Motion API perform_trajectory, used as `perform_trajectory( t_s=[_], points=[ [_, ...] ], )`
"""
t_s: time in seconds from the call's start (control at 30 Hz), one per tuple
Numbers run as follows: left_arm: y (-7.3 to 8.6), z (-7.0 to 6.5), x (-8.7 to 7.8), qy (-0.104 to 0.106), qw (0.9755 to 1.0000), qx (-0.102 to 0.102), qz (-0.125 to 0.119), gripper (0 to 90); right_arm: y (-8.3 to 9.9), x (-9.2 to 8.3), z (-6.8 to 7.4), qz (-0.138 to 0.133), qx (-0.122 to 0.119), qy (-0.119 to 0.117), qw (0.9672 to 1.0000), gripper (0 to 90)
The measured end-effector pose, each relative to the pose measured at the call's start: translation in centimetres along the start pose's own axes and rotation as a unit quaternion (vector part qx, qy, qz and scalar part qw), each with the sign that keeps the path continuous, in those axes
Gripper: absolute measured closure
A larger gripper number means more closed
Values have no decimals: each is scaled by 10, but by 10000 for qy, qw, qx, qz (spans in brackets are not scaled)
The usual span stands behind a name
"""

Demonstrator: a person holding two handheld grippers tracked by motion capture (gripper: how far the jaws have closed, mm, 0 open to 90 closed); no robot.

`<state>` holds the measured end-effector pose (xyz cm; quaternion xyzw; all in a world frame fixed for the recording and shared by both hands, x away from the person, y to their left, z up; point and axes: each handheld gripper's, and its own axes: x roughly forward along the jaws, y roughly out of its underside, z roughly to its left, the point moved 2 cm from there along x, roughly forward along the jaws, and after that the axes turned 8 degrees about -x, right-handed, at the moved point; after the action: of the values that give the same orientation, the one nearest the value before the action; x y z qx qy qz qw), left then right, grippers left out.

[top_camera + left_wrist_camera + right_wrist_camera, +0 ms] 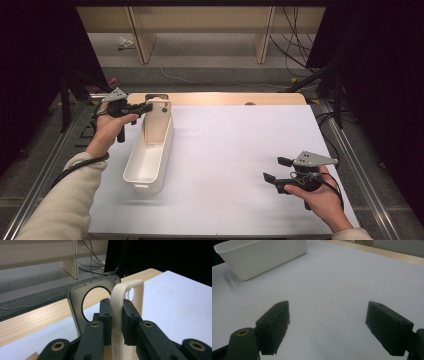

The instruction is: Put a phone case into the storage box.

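a: left gripper (pixel 145 107) status?

b: jaws pinched on a cream phone case (pixel 125 305), pads pressing both sides of its edge. left gripper view shows the case standing upright between them, camera cutout at the top. a second case, grey rim w/ big round hole (pixel 85 302), stands just behind it, touching or nearly, can't tell which.

a: where is that in the high view?

b: approx 10 o'clock on the white mat (pixel 240 165), at the far end of the white bin (pixel 150 155). the case (pixel 159 117) stands upright in that far end, leaning on the bin's end wall. the left hand (pixel 107 127) comes in from 9 o'clock, gripper pointing toward 3.

a: bin orientation?

b: long axis running 6 to 12, near left edge of mat. rest of the inside looks bare, near end at approx 7 o'clock.

a: right gripper (pixel 277 169)?

b: approx 4 o'clock on the mat, held by the right hand (pixel 320 197), pointing toward 9. jaws wide apart, nothing between them. right gripper view: pads (pixel 274 325) over bare mat, bin (pixel 262 255) at 11 o'clock, well apart.

a: table?

b: wood edge (pixel 220 98) shows past the mat at 12 o'clock.
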<state>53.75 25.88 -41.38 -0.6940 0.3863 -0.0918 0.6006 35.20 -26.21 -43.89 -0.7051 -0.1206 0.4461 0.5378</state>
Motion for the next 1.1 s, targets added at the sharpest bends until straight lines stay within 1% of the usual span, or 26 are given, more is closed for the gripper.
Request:
perform_trajectory(
  t_s=[0.17, 0.27, 0.43, 0.6, 0.7, 0.8, 0.93, 1.1],
  points=[
    [-1, 3, 1, -134, 9998, 57, 115, 771, 0, 0, 0, 10, -2, -4, 10000, 201],
    [-1, 4, 1, -229, 9996, 75, 151, 770, 0, 0, 0, 5, -2, -3, 10000, 201],
    [-2, 6, 3, -375, 9988, 161, 266, 759, 0, 0, 0, 7, 3, -11, 10000, 201],
    [-4, 6, 5, -475, 9979, 234, 382, 747, 0, 0, 0, 10, 15, -14, 10000, 201],
    [-4, 7, 6, -568, 9969, 282, 466, 736, 0, 1, 0, 14, 9, -12, 10000, 201],
    [-5, 6, 7, -608, 9963, 316, 527, 724, 0, 1, 0, 8, 10, -15, 10000, 200],
    [-6, 6, 9, -706, 9947, 381, 650, 711, 0, 1, 0, 10, 11, -16, 10000, 200],
    [-7, 6, 11, -883, 9917, 477, 801, 685, 0, 1, 0, 11, 11, -18, 10000, 200]
  ],
)
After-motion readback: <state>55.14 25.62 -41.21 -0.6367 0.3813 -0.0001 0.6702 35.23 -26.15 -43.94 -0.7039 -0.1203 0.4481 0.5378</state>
